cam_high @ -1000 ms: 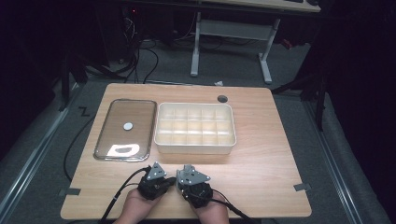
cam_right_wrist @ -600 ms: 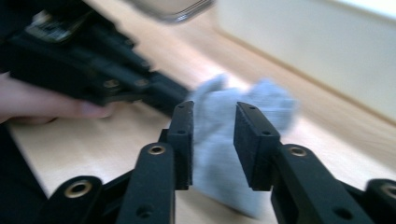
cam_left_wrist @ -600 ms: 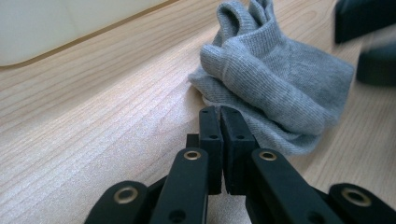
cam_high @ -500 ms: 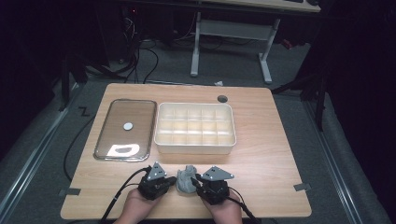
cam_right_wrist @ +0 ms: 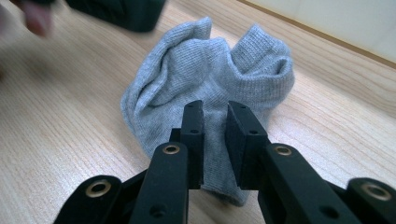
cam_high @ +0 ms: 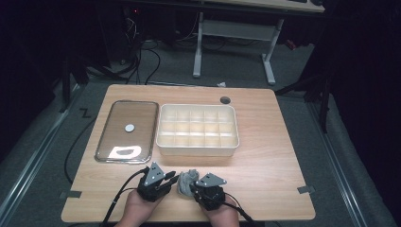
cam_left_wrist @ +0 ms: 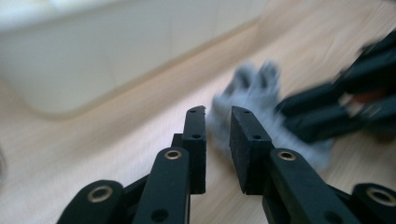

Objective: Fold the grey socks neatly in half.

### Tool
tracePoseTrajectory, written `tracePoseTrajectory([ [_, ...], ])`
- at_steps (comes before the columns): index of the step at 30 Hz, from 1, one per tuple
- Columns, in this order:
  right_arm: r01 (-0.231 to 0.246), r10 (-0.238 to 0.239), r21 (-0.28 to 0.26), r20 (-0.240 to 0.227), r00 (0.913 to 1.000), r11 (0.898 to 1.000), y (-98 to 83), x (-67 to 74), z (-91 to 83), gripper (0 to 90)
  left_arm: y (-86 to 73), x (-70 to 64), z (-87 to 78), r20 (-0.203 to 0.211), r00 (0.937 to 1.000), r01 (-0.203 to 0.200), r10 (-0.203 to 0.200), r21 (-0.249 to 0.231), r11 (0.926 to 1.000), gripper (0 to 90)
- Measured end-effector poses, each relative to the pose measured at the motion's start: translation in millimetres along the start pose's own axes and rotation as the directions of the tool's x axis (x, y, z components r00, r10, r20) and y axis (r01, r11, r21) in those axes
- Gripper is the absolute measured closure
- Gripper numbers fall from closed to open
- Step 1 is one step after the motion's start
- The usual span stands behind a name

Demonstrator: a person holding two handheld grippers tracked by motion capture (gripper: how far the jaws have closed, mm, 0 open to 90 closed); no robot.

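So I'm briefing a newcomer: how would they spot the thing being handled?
Start from the white compartment tray mid-table, then come toward the near edge. Between the two grippers lies a crumpled grey sock, the only soft cloth item there.

A lab or test room: beyond the hand-held gripper [cam_high: 171,179], the wooden counter [cam_high: 265,142] stands on grey carpet [cam_high: 236,71] amid trailing cables [cam_high: 146,61] (a desk frame [cam_high: 231,33] behind), dark all around.

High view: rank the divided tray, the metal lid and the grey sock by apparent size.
1. Divided tray, largest.
2. Metal lid, somewhat smaller in footprint.
3. Grey sock, by far the smallest, bunched between the two grippers.
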State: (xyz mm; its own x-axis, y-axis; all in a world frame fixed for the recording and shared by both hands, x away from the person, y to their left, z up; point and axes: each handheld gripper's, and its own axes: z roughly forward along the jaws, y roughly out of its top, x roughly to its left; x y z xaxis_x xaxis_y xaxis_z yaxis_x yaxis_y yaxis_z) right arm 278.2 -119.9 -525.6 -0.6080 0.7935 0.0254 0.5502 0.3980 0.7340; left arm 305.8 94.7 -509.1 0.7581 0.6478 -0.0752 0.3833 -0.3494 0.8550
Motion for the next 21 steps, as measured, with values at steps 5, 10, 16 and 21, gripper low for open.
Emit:
tracePoseTrajectory([
  [5, 0.004, -0.004, -0.004, 0.009, 1.0000, 1.000, -0.7, 1.6, 0.1, 78.5, 13.4, -22.1, 1.6, 0.048, 0.9974, -0.050, 0.053, -0.065, 0.9966, 84.6],
  [10, 0.012, -0.012, 0.000, 0.009, 0.9999, 1.000, -0.4, 1.7, -0.1, 78.6, 2.9, -23.8, 24.2, 0.038, 0.9974, -0.062, 0.061, 0.036, 0.9974, 87.3],
  [16, 0.010, -0.010, 0.000, 0.004, 0.9999, 1.000, -0.5, 1.0, 0.0, 78.7, -10.5, -16.6, 29.2, 0.009, 0.9949, -0.101, 0.101, 0.091, 0.9907, 88.5],
  [21, 0.012, -0.012, 0.001, 0.005, 0.9999, 1.000, -0.4, 0.8, 0.0, 78.6, -11.6, -19.0, 29.1, -0.005, 0.9930, -0.117, 0.118, 0.090, 0.9890, 88.8],
])
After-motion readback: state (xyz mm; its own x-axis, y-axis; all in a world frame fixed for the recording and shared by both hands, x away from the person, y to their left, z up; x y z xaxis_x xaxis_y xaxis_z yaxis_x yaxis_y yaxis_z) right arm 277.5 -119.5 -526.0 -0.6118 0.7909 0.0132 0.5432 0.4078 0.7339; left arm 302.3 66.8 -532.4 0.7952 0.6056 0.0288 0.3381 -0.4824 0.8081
